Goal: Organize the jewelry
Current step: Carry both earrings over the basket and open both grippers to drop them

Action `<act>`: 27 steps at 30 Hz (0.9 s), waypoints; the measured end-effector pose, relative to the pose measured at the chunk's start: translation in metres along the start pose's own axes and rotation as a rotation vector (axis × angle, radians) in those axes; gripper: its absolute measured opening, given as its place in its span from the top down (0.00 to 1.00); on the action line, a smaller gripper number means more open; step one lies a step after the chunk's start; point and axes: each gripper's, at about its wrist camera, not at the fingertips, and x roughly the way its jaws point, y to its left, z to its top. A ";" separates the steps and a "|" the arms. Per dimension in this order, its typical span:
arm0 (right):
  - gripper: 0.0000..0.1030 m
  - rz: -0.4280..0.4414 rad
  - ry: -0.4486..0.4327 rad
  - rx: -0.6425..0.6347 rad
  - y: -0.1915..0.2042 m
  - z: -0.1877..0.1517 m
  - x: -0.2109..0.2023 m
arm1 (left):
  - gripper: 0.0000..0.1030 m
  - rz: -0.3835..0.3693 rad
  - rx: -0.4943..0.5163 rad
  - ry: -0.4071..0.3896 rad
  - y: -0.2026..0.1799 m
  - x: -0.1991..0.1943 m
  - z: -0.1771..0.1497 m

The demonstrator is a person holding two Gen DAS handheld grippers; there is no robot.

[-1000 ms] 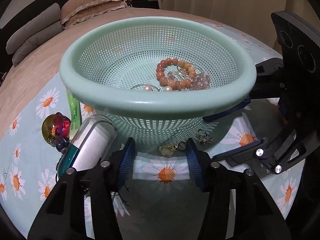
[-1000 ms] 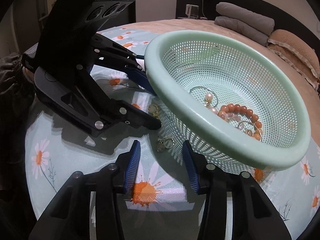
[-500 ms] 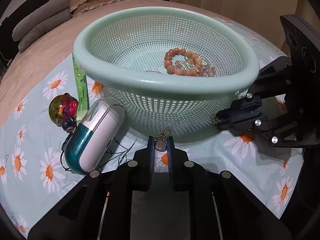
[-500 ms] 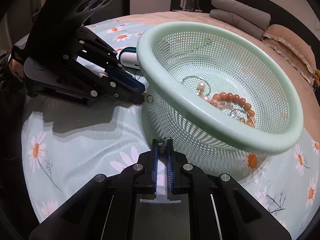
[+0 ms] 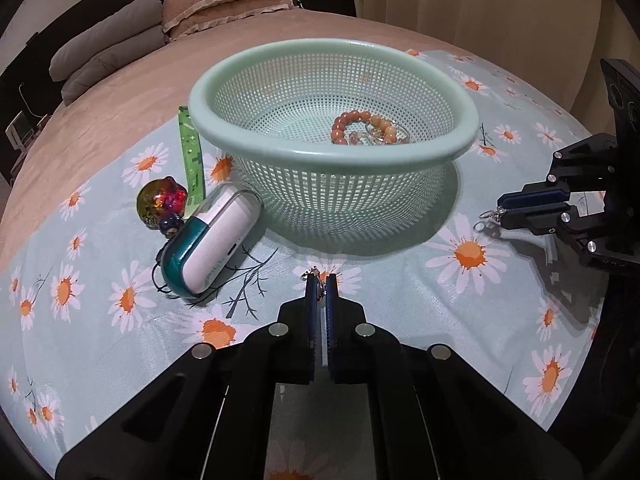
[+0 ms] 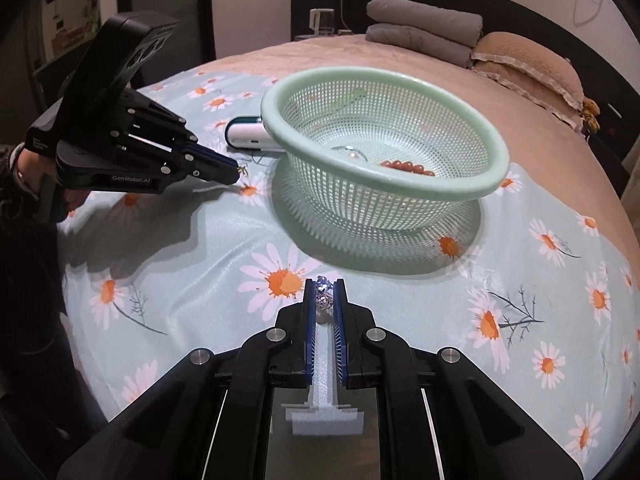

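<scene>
Pale green plastic mesh forms the basket (image 5: 332,168), which is set on a daisy-printed cloth (image 5: 460,312) spread over the bed (image 5: 132,92). Inside the basket a bracelet of orange-brown beads (image 5: 362,126) is seen lying with a few smaller pieces that cannot be told apart.

The left hand-held gripper (image 5: 320,284) is closed almost fully, and a small gold earring (image 5: 315,276) is pinched at its tips, held above the cloth just in front of the basket. The right hand-held gripper (image 6: 325,294) is likewise closed to a narrow gap, and a small sparkling silver earring (image 6: 323,298) is gripped between its blue pads, over the cloth and near the basket's base. In the left wrist view a small ring of that piece is seen protruding from the right gripper's tip (image 5: 486,216).

To the left of the basket a white and teal case (image 5: 212,248) is laid on the cloth, touching the basket's wall. Beside it are placed an iridescent skull-shaped ornament (image 5: 162,204) and a green ruler (image 5: 191,154), the latter partly hidden behind the basket.
</scene>
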 end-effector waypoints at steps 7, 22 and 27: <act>0.92 -0.042 -0.095 0.035 -0.011 0.014 -0.047 | 0.96 0.036 -0.056 -0.046 0.010 -0.037 0.003; 0.92 -0.101 -0.191 0.045 -0.039 0.083 -0.078 | 0.96 0.070 0.015 -0.128 0.002 -0.077 0.072; 0.92 -0.181 -0.184 0.023 -0.047 0.110 -0.039 | 0.96 0.061 0.019 -0.130 0.002 -0.059 0.102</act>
